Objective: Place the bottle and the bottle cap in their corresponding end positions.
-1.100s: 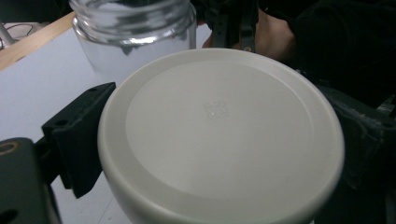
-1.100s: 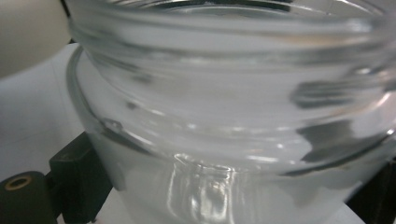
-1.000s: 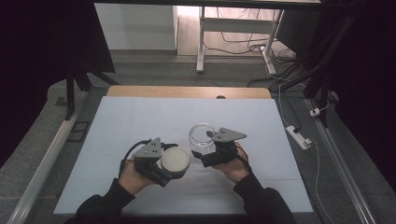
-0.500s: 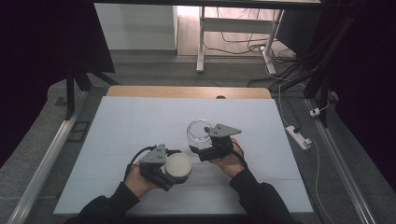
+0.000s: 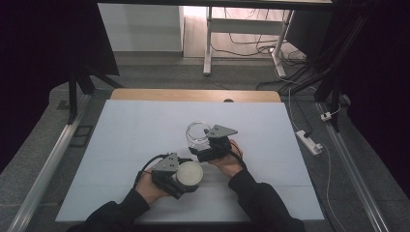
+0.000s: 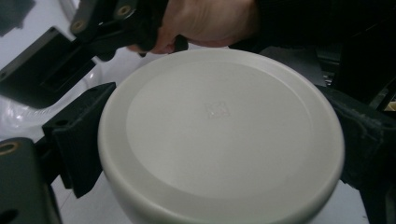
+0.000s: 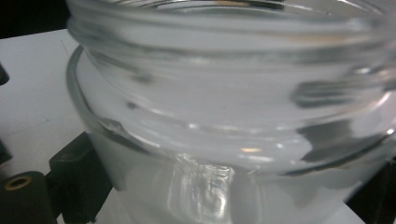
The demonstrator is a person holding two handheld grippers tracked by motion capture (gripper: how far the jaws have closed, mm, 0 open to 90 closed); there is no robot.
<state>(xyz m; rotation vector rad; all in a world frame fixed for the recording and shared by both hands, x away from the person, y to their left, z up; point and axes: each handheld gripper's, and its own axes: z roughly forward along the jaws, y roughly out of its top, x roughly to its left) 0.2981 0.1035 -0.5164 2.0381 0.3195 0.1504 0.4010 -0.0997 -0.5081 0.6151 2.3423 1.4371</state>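
Note:
A round white lid (image 5: 190,173) sits gripped at its rim between the jaws of my left gripper (image 5: 186,179), near the table's front. In the left gripper view the lid (image 6: 219,130) faces the camera, with black fingers (image 6: 74,135) pressed on both sides. A clear glass jar (image 5: 197,133) stands upright with its mouth open, just beyond and right of the lid. My right gripper (image 5: 200,145) is shut on its body. The jar's threaded neck (image 7: 233,93) looms close in the right gripper view, with one finger (image 7: 70,182) against its lower wall.
The white table top (image 5: 121,145) spreads wide to the left and the far side. A wooden strip (image 5: 193,95) runs along its back edge. Off the right edge a power strip (image 5: 307,141) lies on the floor. The person's right hand (image 6: 210,23) and its gripper are just beyond the lid.
The left gripper has carried the lid a little right and toward the front edge. The right gripper has brought the jar slightly left, so the two now sit closer together.

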